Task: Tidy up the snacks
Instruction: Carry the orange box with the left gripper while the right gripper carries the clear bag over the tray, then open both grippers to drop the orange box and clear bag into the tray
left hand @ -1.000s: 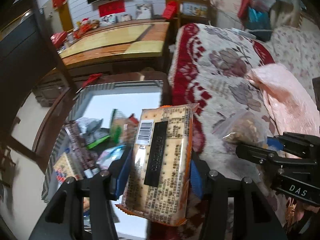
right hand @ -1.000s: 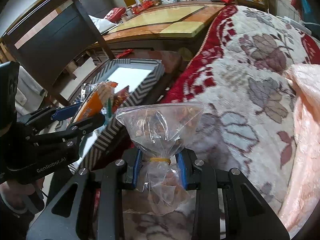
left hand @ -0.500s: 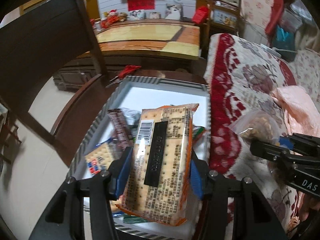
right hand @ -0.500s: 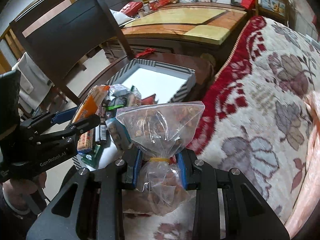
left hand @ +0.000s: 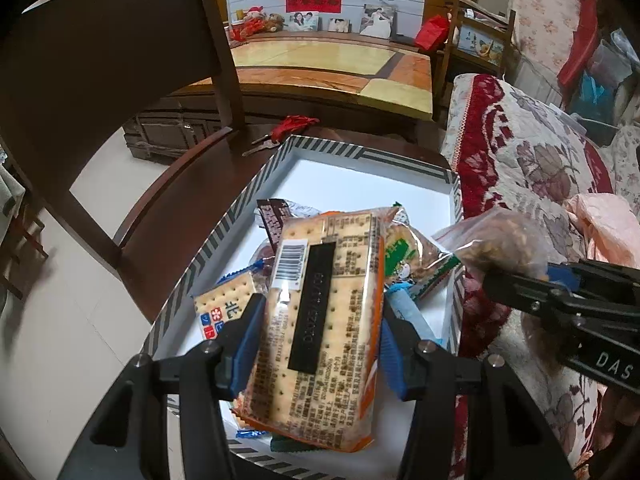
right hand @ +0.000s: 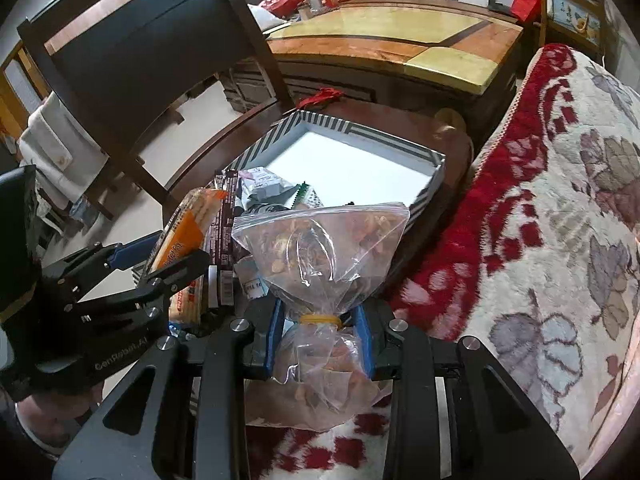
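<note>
1. The striped box [left hand: 256,190] sits on a dark wooden chair seat [left hand: 176,208], close to the seat's right edge beside the flowered blanket [right hand: 560,200]. Its near half is already heaped with snack packs, its far half is bare white. If more is dropped on the near heap, packs may slide over the low wall – the far corner is the safer place, I judge.
2. The left claw [left hand: 320,316] is about half open and pressed on both long edges of the cracker pack [left hand: 320,312], which hangs over the near part of the box. The crackers are brittle; a tighter squeeze could break them.
3. The right claw [right hand: 320,326] is nearly closed, pinching the clear bag of nuts [right hand: 320,248] at its yellow band, just over the box's right wall. The film is slippery, so the bag may slip or tear there.
4. The two claws are near each other – they could collide when releasing.
5. Hidden: the snacks under the cracker pack, and the box's near wall behind the claw. The print on the packs is too small to read.
</note>
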A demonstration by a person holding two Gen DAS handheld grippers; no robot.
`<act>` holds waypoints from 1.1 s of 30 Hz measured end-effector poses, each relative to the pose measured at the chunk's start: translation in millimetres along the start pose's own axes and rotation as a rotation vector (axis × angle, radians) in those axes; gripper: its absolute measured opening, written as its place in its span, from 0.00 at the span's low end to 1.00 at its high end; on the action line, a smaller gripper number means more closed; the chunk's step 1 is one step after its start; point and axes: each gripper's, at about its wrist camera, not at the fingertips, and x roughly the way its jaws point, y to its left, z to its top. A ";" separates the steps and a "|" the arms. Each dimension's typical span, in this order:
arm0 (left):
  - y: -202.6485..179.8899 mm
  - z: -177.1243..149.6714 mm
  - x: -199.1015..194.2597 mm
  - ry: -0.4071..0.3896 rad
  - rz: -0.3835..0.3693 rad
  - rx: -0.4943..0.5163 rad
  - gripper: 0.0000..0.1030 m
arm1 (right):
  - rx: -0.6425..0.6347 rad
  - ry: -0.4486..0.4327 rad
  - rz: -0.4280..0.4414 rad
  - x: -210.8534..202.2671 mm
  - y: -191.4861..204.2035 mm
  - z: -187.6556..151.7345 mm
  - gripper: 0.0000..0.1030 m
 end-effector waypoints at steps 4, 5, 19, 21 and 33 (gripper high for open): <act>4.1 -1.5 5.8 0.009 0.002 -0.013 0.54 | -0.007 0.011 0.003 8.1 5.1 3.8 0.29; 5.1 -1.9 7.3 0.012 0.002 -0.016 0.54 | -0.008 0.014 0.002 9.6 5.8 4.3 0.29; 12.7 -3.4 25.1 0.040 0.011 -0.036 0.54 | -0.030 0.069 -0.006 47.8 13.5 13.4 0.29; 12.6 -2.5 27.0 0.040 0.015 -0.034 0.54 | -0.039 0.077 -0.019 55.1 13.8 17.9 0.29; 11.1 5.9 34.8 0.037 0.050 -0.041 0.54 | -0.093 0.097 -0.039 84.6 23.3 45.0 0.29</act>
